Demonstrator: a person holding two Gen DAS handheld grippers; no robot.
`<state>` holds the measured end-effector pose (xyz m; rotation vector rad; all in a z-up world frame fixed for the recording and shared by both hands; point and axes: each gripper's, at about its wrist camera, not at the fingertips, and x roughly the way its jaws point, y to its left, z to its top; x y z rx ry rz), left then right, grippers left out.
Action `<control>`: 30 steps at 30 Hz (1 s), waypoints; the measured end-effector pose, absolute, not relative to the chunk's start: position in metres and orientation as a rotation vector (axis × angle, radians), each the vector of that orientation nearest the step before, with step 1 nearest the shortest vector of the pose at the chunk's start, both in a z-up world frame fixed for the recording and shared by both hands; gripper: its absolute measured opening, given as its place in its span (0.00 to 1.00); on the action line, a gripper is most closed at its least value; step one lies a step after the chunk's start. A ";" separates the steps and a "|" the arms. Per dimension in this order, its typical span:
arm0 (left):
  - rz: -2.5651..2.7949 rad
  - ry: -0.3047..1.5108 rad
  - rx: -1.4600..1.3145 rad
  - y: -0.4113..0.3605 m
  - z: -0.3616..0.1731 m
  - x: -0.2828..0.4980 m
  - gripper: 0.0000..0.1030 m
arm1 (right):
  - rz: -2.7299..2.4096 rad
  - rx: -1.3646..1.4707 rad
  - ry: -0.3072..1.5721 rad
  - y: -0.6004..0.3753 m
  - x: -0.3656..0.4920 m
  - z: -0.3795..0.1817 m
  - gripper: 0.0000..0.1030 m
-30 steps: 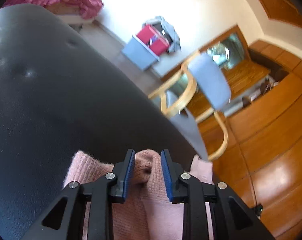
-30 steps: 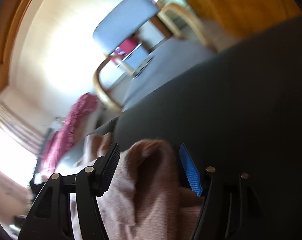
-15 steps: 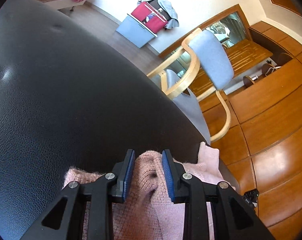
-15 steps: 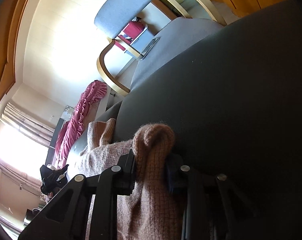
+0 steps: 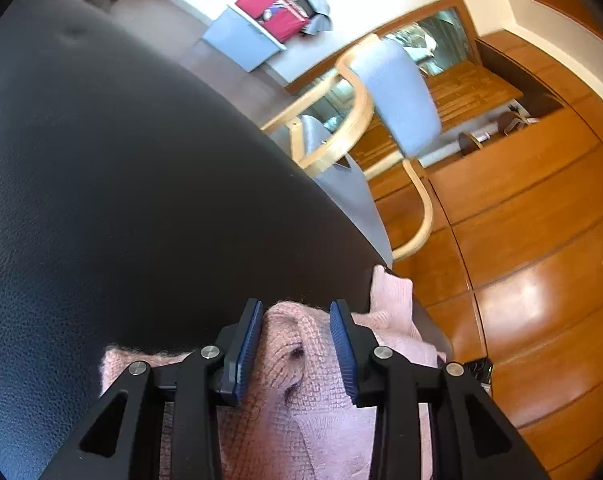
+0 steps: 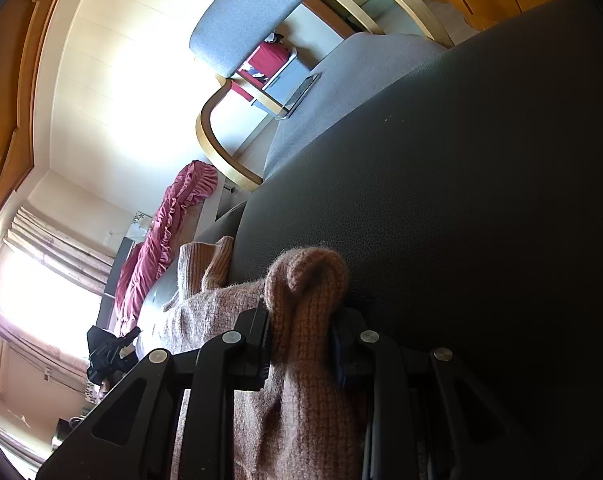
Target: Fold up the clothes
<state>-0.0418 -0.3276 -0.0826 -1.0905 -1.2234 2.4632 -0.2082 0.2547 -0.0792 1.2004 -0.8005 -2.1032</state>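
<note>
A: Sweater (image 5: pixel 301 392) first: where is it, and what have you got hold of?

B: It lies bunched on the black leather cushion (image 5: pixel 121 200), near the edge facing the grey armchair (image 5: pixel 397 92). Your left hand-held gripper (image 5: pixel 295 344) is clamped on a pink knit fold, your right hand-held gripper (image 6: pixel 301 344) on another.

A: How should you carry the fold?

B: Keep both grips firm and level, and draw the cloth taut. It looks thick, fuzzy and stretchy, so it will likely sag and bunch between your hands.

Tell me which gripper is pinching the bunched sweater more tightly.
The right gripper: its pads press into the pink sweater. The left gripper holds a looser, wider bunch.
</note>
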 end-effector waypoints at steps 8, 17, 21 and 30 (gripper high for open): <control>2.520 -1.160 -0.913 -0.326 -0.055 -0.015 0.09 | -2.108 1.066 -0.811 0.258 -0.198 -0.060 0.17; 2.457 -0.975 -0.726 -0.298 0.005 0.052 0.08 | -2.003 0.893 -0.784 0.262 -0.139 -0.008 0.17; 2.429 -0.943 -0.688 -0.293 0.012 0.088 0.08 | -1.973 0.872 -0.759 0.274 -0.097 0.003 0.17; 2.392 -0.979 -0.615 -0.304 -0.006 0.181 0.05 | -1.965 0.934 -0.790 0.322 -0.004 -0.016 0.17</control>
